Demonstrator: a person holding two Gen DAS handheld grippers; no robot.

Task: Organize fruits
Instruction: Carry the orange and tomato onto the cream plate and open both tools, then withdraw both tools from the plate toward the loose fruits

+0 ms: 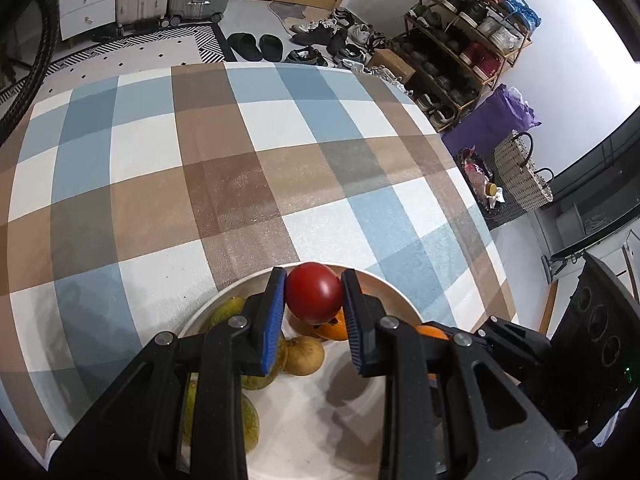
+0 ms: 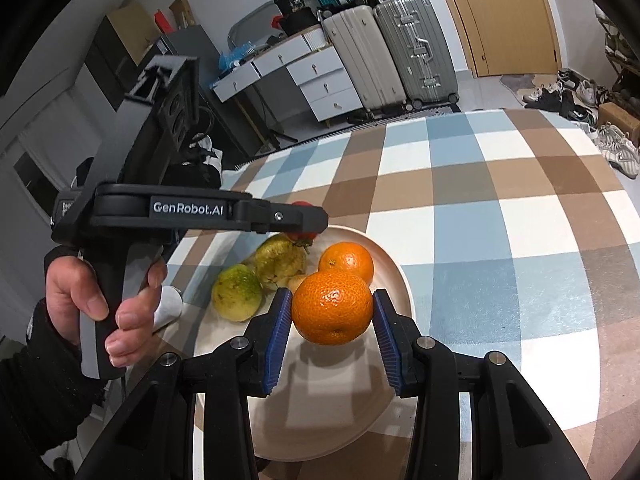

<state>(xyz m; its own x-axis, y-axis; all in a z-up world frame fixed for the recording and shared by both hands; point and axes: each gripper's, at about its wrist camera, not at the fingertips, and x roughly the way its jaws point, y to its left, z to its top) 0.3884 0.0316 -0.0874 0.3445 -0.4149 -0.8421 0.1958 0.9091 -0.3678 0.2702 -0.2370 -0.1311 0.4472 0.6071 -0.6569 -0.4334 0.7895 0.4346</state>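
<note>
A deep red tomato [image 1: 314,292] is seen against a cream-white plate [image 2: 394,276]. Two bright orange mandarins [image 2: 332,308] and yellow-green mottled fruits [image 2: 237,292] are shown on it. The tablecloth [image 1: 240,184] is checked in blue, brown and white. Blue ribbed pads [image 2: 280,338] are set on black gripper bodies.

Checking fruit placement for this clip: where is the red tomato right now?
The red tomato is clamped in the left tool, low in the left wrist view, above the far side of the white plate, just over an orange fruit.
</note>
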